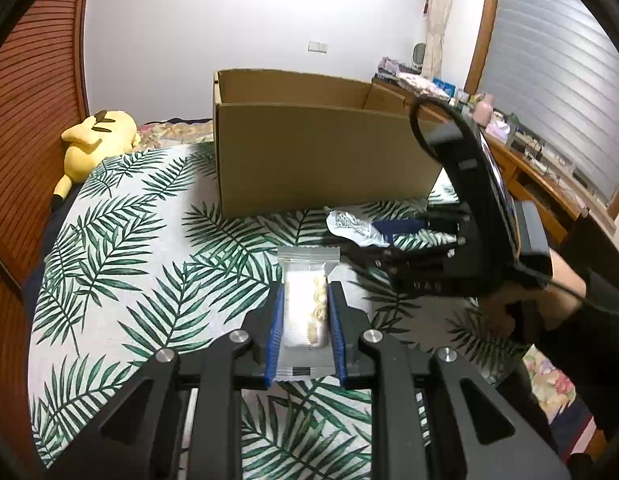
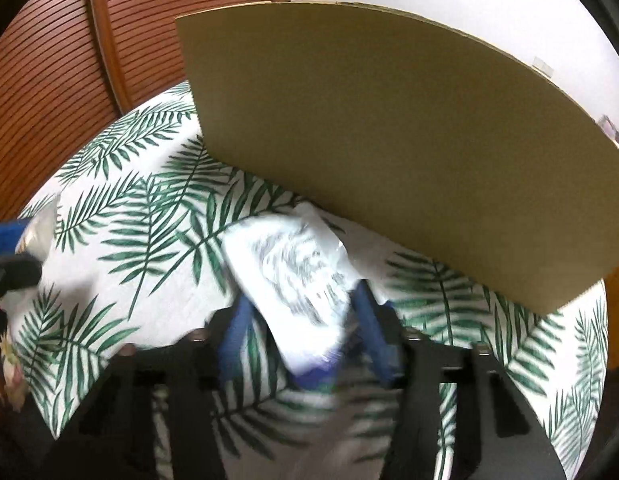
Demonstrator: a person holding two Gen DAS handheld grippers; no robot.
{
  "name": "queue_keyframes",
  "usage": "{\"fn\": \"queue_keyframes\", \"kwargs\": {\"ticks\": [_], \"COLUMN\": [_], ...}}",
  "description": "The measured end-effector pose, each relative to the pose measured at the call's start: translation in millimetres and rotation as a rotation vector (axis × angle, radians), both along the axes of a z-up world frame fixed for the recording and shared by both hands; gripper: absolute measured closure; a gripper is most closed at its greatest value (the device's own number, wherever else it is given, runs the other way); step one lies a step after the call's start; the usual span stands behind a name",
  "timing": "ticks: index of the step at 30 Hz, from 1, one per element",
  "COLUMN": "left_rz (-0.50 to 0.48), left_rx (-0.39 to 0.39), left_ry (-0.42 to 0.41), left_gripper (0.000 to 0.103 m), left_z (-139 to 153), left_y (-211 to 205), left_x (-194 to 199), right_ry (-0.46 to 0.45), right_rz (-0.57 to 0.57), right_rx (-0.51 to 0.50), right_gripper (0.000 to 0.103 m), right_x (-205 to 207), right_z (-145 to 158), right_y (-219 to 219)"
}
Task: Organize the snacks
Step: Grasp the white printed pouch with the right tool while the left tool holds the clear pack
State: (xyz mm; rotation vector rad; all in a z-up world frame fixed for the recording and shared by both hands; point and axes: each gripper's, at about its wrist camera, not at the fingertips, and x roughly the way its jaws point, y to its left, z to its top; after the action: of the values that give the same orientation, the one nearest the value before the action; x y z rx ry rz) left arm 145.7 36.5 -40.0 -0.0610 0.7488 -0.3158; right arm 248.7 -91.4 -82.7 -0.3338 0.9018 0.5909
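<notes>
We see a bed covered by a white cloth (image 1: 121,264) printed with green palm leaves, and on it stands a big open cardboard box (image 1: 317,156), its plain side facing us. Behind the bed runs a brown slatted wooden wall (image 1: 25,120), and a yellow plush toy (image 1: 93,136) lies at the far edge of the cloth, well apart from the box.

Our left gripper (image 1: 307,312) is clamped on a clear snack packet (image 1: 307,304) with a pale cake inside; the blue pads press both long sides of the packet, which sits above the cloth in front of the box.

Our right gripper (image 2: 303,312) sits low near the foot of the box, with a white snack bag (image 2: 293,276) printed in grey between its blue fingers (image 2: 373,328). The right finger touches the bag's edge, but the right wrist view is blurred and we cannot tell whether the left one presses it too. In the left wrist view this bag (image 1: 353,226) lies on the cloth just in front of the box
</notes>
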Motion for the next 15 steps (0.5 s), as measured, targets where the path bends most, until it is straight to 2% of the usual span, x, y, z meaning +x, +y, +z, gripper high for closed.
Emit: {"fn": "queue_keyframes", "kwargs": {"ticks": [1,5,10,11,13,15], "left_rz": [0.001,-0.004,-0.001,0.000,0.001,0.000], "left_rx": [-0.003,0.003,0.002,-0.001,-0.007,-0.011], "left_ry": [-0.005,-0.024,-0.028,-0.029,-0.033,-0.038], "left_gripper": [0.084,0.084,0.084,0.084,0.084,0.084], "left_z": [2,8,15,16,20,25], "left_y": [-1,-5,-8,-9,-10,-13], "left_x": [-2,-11,-19,-19,-19,-18], "right_ry": [-0.003,-0.038,-0.060,-0.063,-0.096,-0.082], "right_rz": [0.000,-0.032,-0.084,-0.086,-0.093,-0.093], "right_rx": [-0.010,-0.041,0.018,0.023,0.015,0.036], "right_gripper": [0.068,0.069,0.074,0.083,0.086,0.090], "right_x": [-4,-14,-24,-28,-34,-38], "right_z": [1,4,16,20,28,34], "right_y": [0,-5,-21,-23,-27,-29]}}
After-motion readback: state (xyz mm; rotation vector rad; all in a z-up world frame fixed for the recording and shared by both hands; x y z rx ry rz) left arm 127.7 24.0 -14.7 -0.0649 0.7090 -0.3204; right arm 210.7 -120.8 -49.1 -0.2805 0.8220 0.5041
